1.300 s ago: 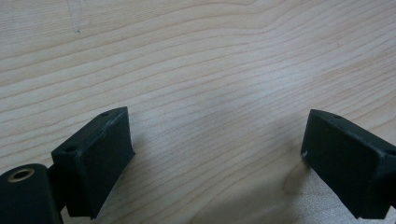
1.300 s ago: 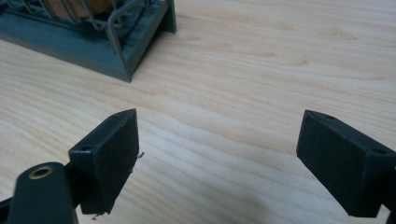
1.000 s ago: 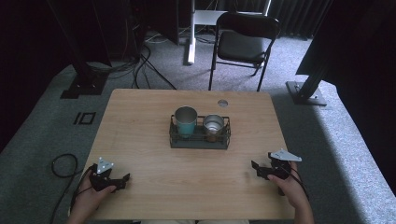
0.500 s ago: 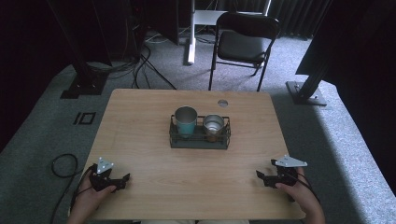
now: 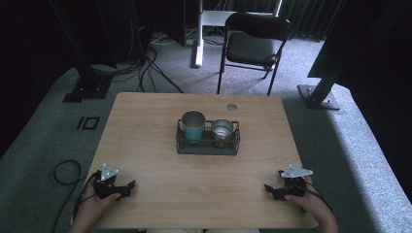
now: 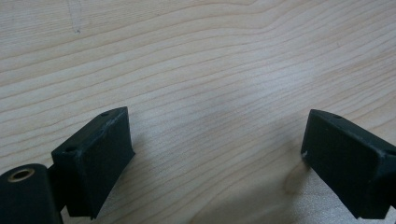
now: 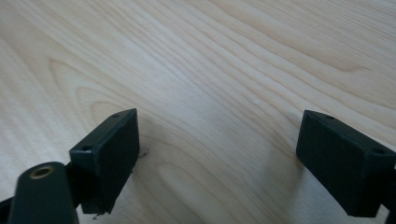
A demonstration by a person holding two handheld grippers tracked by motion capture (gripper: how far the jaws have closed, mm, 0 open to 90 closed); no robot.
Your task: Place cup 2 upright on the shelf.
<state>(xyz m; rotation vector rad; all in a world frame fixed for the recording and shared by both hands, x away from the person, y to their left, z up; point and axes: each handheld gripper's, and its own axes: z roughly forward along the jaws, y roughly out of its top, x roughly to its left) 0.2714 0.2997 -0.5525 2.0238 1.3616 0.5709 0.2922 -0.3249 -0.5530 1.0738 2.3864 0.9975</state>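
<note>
A dark wire basket (image 5: 208, 148) stands at the middle of the wooden table (image 5: 150, 121). It holds a tall teal cup (image 5: 193, 125) on its left and a shorter steel cup (image 5: 222, 132) on its right. My left gripper (image 5: 130, 185) rests at the table's front left corner, open, with only bare wood between its jaws (image 6: 215, 144). My right gripper (image 5: 268, 189) rests at the front right corner, also open over bare wood (image 7: 217, 149). Both grippers are far from the basket.
A small round grommet (image 5: 231, 107) sits in the tabletop behind the basket. A black folding chair (image 5: 253, 46) stands beyond the far edge. Cables lie on the grey carpet at the left, and dark stand bases flank the table.
My right gripper has dropped back toward the front edge and settled lower on the table. The left gripper and the basket have stayed put.
</note>
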